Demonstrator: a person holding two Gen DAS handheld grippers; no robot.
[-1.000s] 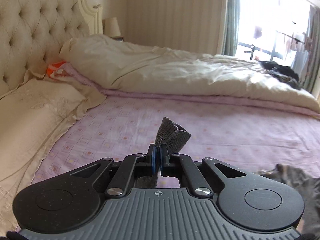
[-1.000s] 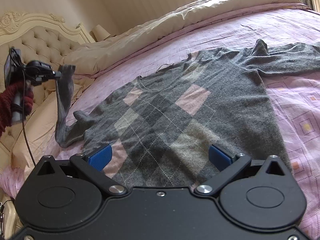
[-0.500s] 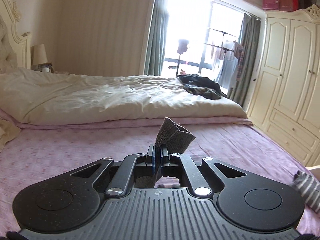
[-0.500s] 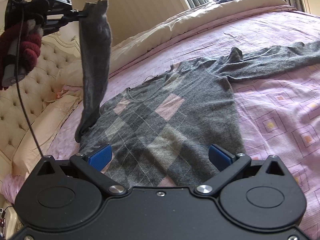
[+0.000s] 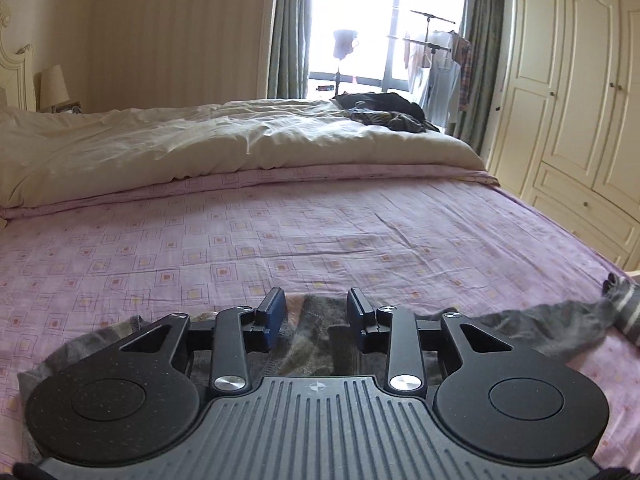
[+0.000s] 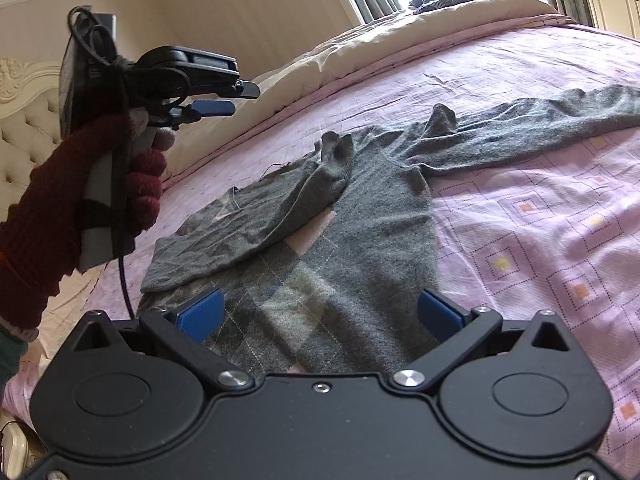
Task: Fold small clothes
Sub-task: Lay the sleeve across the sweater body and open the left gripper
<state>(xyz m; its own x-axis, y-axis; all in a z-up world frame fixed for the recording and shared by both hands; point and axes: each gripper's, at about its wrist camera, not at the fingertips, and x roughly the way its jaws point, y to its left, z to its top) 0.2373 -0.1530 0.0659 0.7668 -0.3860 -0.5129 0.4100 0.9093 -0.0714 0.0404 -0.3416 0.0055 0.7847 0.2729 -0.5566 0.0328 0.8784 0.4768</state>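
A grey argyle sweater (image 6: 360, 240) lies flat on the pink patterned sheet (image 6: 540, 240). One sleeve (image 6: 280, 208) lies folded across its chest, while the other sleeve (image 6: 540, 128) stretches out to the right. My left gripper (image 6: 240, 99), held by a red-gloved hand (image 6: 80, 184), hovers above the sweater's left side. Its jaws are opening and nothing is between them. In the left wrist view the left gripper (image 5: 316, 304) looks over the sweater's top edge (image 5: 312, 332) and the outstretched sleeve (image 5: 560, 332). My right gripper (image 6: 320, 312) stands open over the hem, touching nothing.
A cream duvet (image 5: 200, 140) is bunched along the far side of the bed, with dark clothes (image 5: 380, 114) piled on it. A cream wardrobe (image 5: 580, 100) stands to the right. The tufted headboard (image 6: 24, 128) and a lamp (image 5: 54, 84) are on the left.
My left gripper carried the hanging sleeve up and across over the sweater, then opened. The sleeve dropped and now lies across the chest. The right gripper stayed open and shifted slightly.
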